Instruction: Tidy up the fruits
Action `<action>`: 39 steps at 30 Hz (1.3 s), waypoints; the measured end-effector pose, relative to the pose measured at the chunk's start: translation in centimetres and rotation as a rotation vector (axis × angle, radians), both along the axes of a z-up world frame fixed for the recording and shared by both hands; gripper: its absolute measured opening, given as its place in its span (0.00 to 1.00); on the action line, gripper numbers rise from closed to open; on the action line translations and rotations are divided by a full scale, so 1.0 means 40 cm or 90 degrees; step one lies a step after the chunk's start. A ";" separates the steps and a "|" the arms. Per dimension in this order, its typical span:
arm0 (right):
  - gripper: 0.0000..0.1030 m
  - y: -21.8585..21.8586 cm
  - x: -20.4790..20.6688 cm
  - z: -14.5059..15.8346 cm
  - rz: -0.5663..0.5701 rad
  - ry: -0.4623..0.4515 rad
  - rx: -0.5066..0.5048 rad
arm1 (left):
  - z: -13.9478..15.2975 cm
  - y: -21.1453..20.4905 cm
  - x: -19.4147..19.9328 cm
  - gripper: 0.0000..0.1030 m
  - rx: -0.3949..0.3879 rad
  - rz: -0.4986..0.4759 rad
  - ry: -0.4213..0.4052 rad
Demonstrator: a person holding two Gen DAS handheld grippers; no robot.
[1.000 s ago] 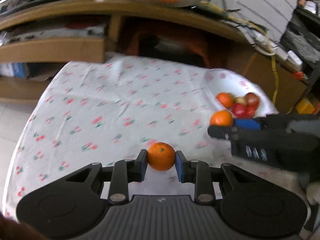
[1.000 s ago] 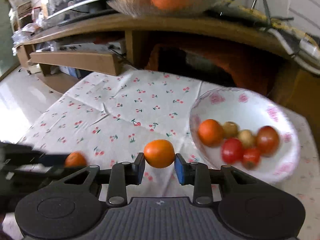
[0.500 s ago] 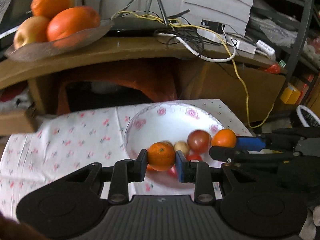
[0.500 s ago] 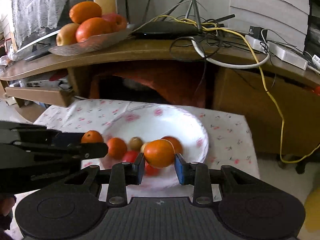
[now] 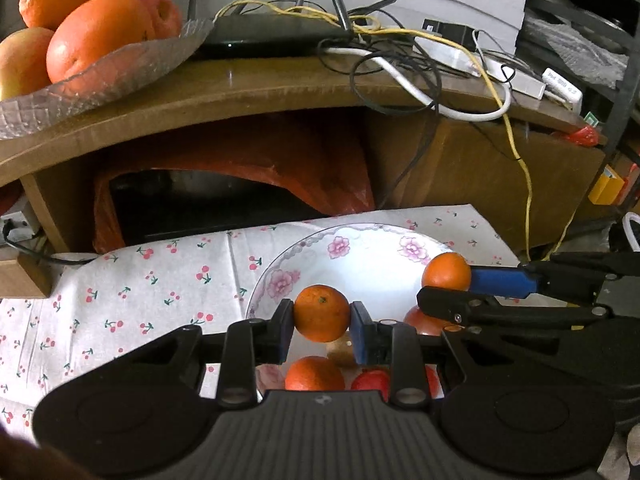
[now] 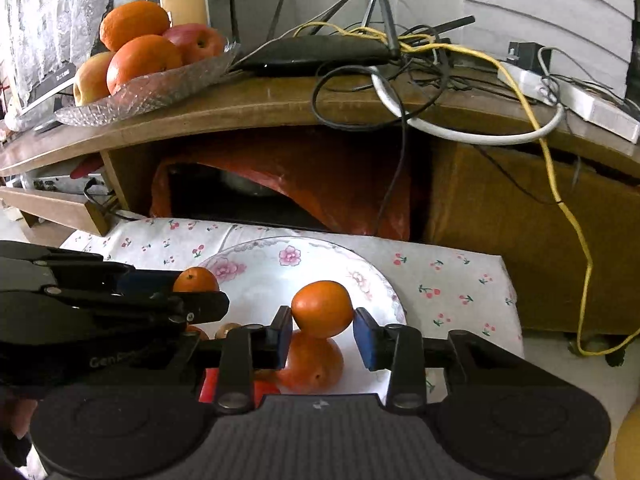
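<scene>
My left gripper [image 5: 322, 322] is shut on a small orange [image 5: 322, 312] and holds it over the white flowered bowl [image 5: 312, 252]. The bowl holds an orange [image 5: 314, 374] and red fruits [image 5: 370, 382]. My right gripper [image 6: 323, 334] holds a second small orange [image 6: 322, 308] over the same bowl [image 6: 280, 258]; the right pad stands slightly off the fruit. Below it lies another orange [image 6: 314, 364]. Each gripper shows in the other's view, the right one [image 5: 448, 280] to the right, the left one [image 6: 198, 286] to the left.
The bowl stands on a cherry-print cloth [image 5: 140, 288] over a low table. Behind is a wooden shelf [image 5: 248, 92] with a glass dish of large oranges and apples [image 5: 92, 40], a router [image 5: 272, 36] and tangled cables [image 6: 440, 92].
Both grippers have carried their oranges from over the cloth to above the bowl and moved lower and closer to it. The right gripper's pads look a little wider apart now.
</scene>
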State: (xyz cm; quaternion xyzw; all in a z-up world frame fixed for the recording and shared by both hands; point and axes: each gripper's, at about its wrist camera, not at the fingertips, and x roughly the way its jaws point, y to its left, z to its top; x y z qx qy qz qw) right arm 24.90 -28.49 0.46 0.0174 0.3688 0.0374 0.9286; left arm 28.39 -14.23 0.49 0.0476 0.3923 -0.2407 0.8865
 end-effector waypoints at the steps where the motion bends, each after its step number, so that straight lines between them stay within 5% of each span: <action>1: 0.35 0.000 0.002 -0.002 0.000 0.001 0.002 | -0.002 0.000 0.001 0.33 0.000 0.002 0.000; 8: 0.52 -0.026 0.006 0.003 -0.020 -0.001 0.029 | -0.003 0.004 0.004 0.34 -0.003 0.012 0.009; 17: 0.55 -0.047 -0.013 0.014 -0.049 -0.004 0.029 | 0.009 -0.010 -0.015 0.43 0.007 0.011 -0.004; 26: 0.58 -0.048 -0.065 0.043 -0.067 -0.020 0.005 | 0.028 0.036 -0.070 0.75 -0.009 0.060 -0.033; 30: 0.60 -0.033 -0.107 0.055 -0.067 -0.021 -0.017 | 0.047 0.076 -0.120 1.00 -0.010 0.095 -0.064; 39: 0.63 0.011 -0.251 0.097 -0.077 -0.025 -0.008 | 0.073 0.154 -0.252 1.00 -0.030 0.121 -0.099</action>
